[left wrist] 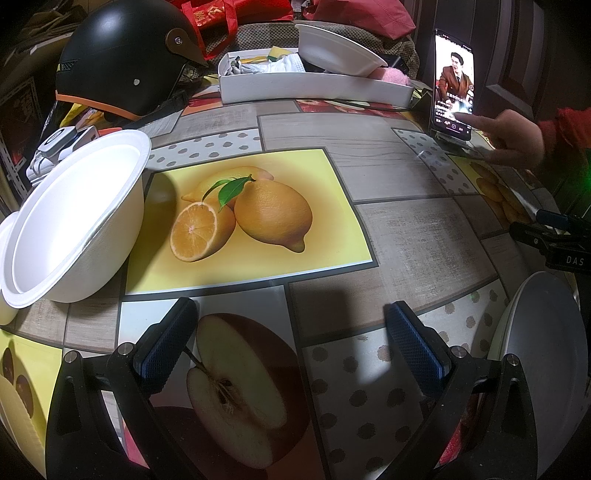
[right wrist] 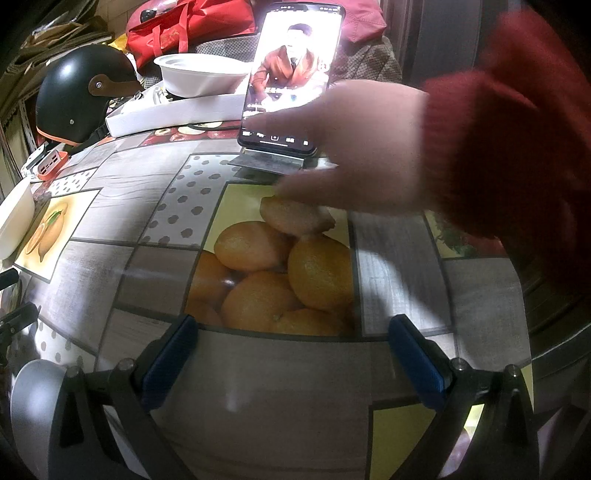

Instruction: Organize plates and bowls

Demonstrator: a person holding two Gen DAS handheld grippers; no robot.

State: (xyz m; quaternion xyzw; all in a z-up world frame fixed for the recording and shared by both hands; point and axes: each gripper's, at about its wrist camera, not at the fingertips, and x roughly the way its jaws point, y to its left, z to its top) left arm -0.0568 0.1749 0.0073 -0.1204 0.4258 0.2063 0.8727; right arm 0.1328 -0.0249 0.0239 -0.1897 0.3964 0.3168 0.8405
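A white bowl (left wrist: 74, 218) lies tilted on the table's left, resting on another white piece (left wrist: 4, 236) under its rim. A second white bowl (left wrist: 336, 50) (right wrist: 201, 75) sits in a white tray (left wrist: 314, 86) at the back. A grey plate (left wrist: 543, 373) (right wrist: 31, 402) leans at the near right of the left wrist view. My left gripper (left wrist: 291, 343) is open above the apple print, holding nothing. My right gripper (right wrist: 293, 354) is open above the oranges print, also with nothing between its fingers.
A person's hand (right wrist: 354, 147) in a red sleeve (right wrist: 517, 129) touches a phone (right wrist: 291, 77) (left wrist: 453, 79) propped on a stand. A black helmet (left wrist: 122, 55) sits back left, with red bags (right wrist: 184, 27) behind. The table (left wrist: 406, 229) carries a fruit-print cloth.
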